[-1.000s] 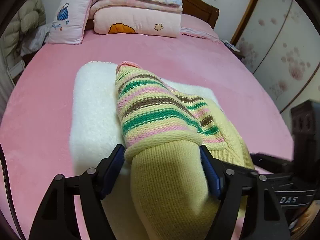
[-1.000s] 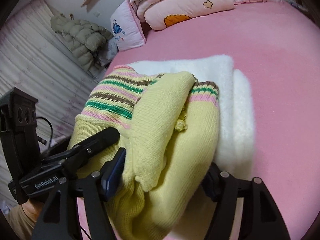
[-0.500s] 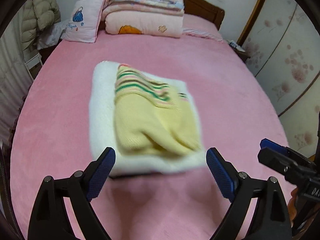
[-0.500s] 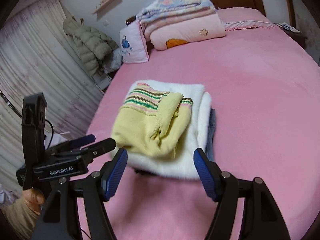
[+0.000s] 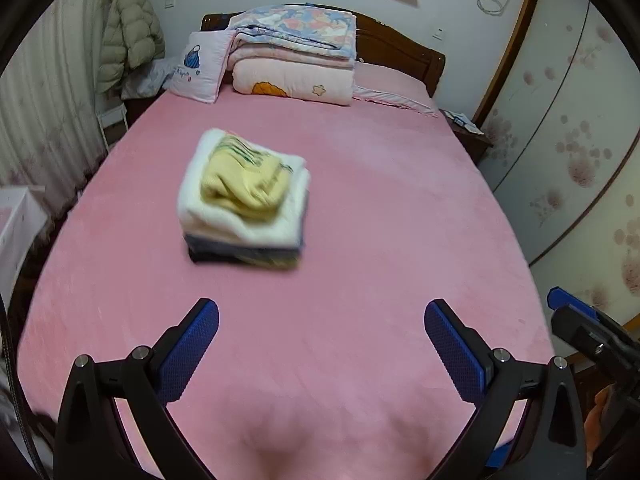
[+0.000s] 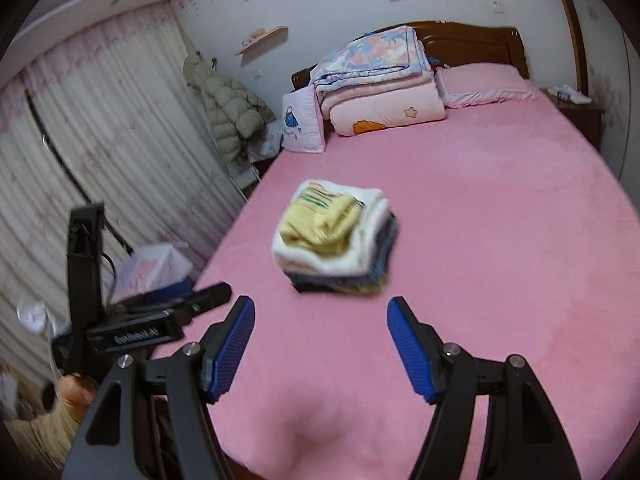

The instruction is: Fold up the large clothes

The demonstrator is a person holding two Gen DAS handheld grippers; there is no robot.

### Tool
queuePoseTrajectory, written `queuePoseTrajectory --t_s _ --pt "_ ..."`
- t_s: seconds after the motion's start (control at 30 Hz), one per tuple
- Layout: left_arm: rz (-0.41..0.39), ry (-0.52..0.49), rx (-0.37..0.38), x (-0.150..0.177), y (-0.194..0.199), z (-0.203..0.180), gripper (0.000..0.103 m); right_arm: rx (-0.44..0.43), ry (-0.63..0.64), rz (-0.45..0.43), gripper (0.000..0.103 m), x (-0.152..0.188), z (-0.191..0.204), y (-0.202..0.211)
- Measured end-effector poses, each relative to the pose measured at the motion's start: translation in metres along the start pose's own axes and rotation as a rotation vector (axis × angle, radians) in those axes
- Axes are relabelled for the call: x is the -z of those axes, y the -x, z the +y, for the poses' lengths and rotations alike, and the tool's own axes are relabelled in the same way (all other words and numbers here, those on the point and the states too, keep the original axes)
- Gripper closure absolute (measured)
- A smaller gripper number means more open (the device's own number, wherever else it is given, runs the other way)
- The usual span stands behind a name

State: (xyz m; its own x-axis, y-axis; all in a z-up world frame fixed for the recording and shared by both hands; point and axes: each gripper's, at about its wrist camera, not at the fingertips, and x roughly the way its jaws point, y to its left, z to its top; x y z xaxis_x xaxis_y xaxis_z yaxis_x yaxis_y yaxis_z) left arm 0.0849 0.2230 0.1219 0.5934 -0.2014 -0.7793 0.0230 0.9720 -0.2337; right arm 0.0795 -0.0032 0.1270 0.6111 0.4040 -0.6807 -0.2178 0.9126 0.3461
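Both tongs, left (image 5: pixel 322 340) and right (image 6: pixel 320 338), have let go and backed away wide, leaving the sweater (image 5: pixel 244 184) folded atop the stack (image 5: pixel 244 236) on the bed (image 5: pixel 400 200), so this fold looks finished.

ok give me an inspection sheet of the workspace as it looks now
surface: pink bed cover, smooth around the pile.
job's things: yellow striped sweater folded on top of a white fleece garment, with darker folded clothes beneath; image blurred.
clutter: folded quilts and a small pillow at the headboard end.
grippers: left tool open, empty; right tool open, empty; both short of the pile.
cables: black cable behind the left tool, seen from the right wrist view.
surroundings: puffer jacket hanging, curtains, wardrobe doors.
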Motion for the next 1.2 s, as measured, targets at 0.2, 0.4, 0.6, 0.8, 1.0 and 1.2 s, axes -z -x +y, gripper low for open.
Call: queuePoseTrajectory --t_s 0.2,0.4,0.6,0.8,1.0,1.2 --pt "-0.005 0.057 0.009 0.069 0.042 -0.055 0.001 0.095 0.096 0.005 0.034 0.061 -0.023 0.073" --pt "-0.04 0.007 -0.094 0.118 0.061 -0.098 0.001 0.172 0.055 0.003 0.034 0.112 -0.047 0.103" --pt "-0.068 -0.04 -0.175 0.151 0.062 -0.129 0.001 0.245 -0.008 -0.016 0.034 0.133 -0.061 0.117" --pt "-0.063 -0.047 -0.176 0.167 0.061 -0.148 0.001 0.283 -0.032 -0.008 0.034 0.147 -0.073 0.126" --pt "-0.059 -0.07 -0.179 0.17 0.056 -0.164 0.001 0.299 -0.019 0.011 0.034 0.155 -0.077 0.127" --pt "-0.03 -0.106 -0.181 0.174 0.051 -0.175 0.001 0.305 -0.015 0.036 0.034 0.157 -0.082 0.124"
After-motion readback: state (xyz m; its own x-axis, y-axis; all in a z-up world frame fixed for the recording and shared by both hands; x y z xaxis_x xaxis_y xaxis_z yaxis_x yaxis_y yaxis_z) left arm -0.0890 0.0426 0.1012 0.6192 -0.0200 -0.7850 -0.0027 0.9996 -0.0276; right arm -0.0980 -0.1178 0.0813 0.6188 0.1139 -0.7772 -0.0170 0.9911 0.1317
